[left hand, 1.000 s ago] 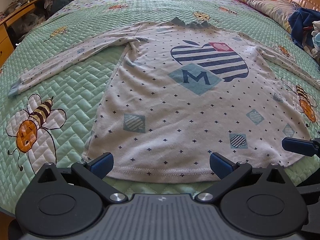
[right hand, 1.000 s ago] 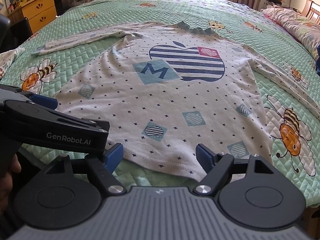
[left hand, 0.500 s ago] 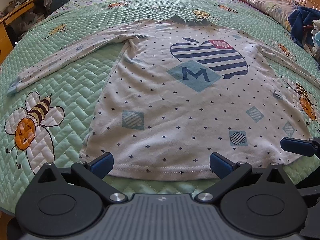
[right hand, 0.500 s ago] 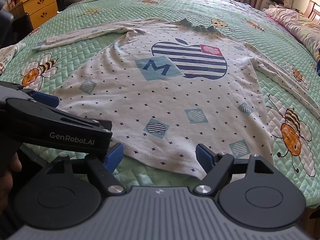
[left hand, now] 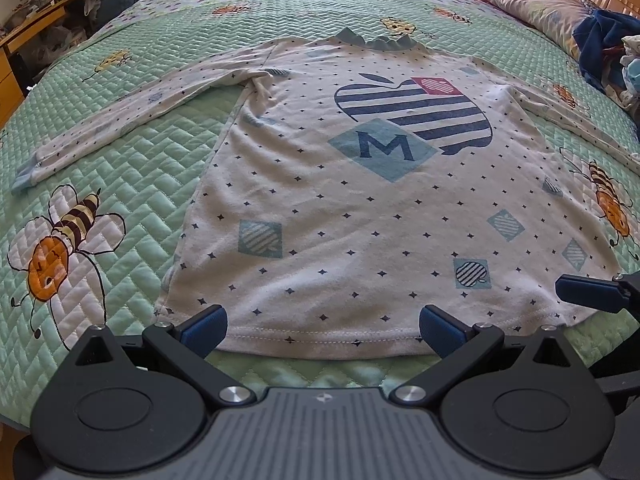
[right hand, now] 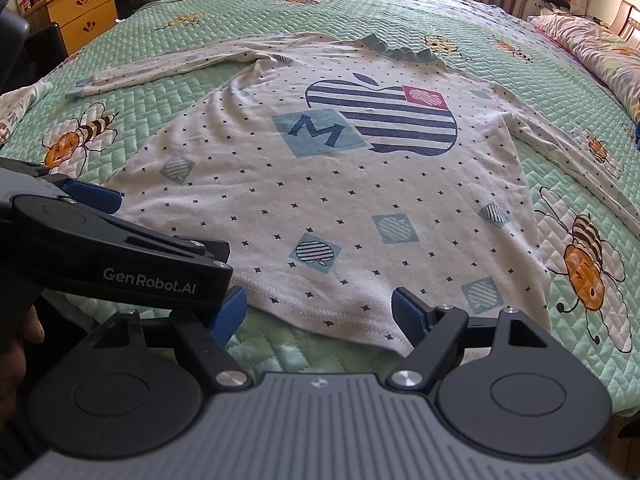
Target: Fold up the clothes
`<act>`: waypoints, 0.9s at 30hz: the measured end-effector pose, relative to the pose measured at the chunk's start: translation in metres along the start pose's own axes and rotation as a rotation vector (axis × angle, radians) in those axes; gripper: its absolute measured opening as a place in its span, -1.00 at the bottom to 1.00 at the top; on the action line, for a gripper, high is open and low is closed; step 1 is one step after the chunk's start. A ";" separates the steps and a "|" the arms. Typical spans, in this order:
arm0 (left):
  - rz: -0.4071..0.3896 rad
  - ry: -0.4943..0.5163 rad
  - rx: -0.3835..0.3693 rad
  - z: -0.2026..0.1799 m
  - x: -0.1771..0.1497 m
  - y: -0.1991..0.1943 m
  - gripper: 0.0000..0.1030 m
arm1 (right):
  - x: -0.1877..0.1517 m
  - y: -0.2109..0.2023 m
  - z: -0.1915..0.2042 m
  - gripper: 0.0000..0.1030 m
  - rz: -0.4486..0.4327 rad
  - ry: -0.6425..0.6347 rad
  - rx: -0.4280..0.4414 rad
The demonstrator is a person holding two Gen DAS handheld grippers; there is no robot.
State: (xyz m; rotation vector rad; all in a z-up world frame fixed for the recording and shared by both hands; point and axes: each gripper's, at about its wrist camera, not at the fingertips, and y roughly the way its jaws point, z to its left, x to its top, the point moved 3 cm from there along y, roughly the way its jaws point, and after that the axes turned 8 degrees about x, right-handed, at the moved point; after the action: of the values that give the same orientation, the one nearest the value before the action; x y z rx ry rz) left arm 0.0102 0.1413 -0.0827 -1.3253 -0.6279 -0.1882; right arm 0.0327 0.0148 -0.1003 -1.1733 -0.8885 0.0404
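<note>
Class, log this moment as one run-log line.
stage: pre-grasp | shirt: flat on bed | left tool: open at hem | right tool: open at hem

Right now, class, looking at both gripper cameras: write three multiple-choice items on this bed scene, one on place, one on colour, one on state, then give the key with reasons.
1. Where does the shirt lie?
A. on the quilt
B. on a chair
C. in a drawer

2. What colour is the collar?
A. red
B. pale blue
C. black

3. How is the left gripper?
A. shut on the hem
B. open at the hem
C. holding a sleeve

Key: A, it is spread flat on the green bee quilt; B, the ruffled neck is pale blue; B, its fingers stand wide apart.
</note>
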 end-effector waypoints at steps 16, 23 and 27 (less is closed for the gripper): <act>0.000 -0.004 -0.003 0.002 0.001 0.001 0.98 | 0.004 0.003 0.001 0.56 0.004 -0.011 0.011; -0.011 -0.051 0.004 0.016 0.009 0.001 0.98 | 0.014 0.007 -0.005 0.56 -0.003 -0.025 0.004; -0.019 -0.081 0.020 0.028 0.017 0.003 0.98 | 0.033 0.015 -0.006 0.58 -0.015 -0.085 -0.023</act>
State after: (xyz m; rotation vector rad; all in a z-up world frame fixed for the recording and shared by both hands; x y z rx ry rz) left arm 0.0168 0.1724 -0.0731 -1.3129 -0.7096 -0.1442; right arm 0.0648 0.0314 -0.0944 -1.1935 -0.9744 0.0687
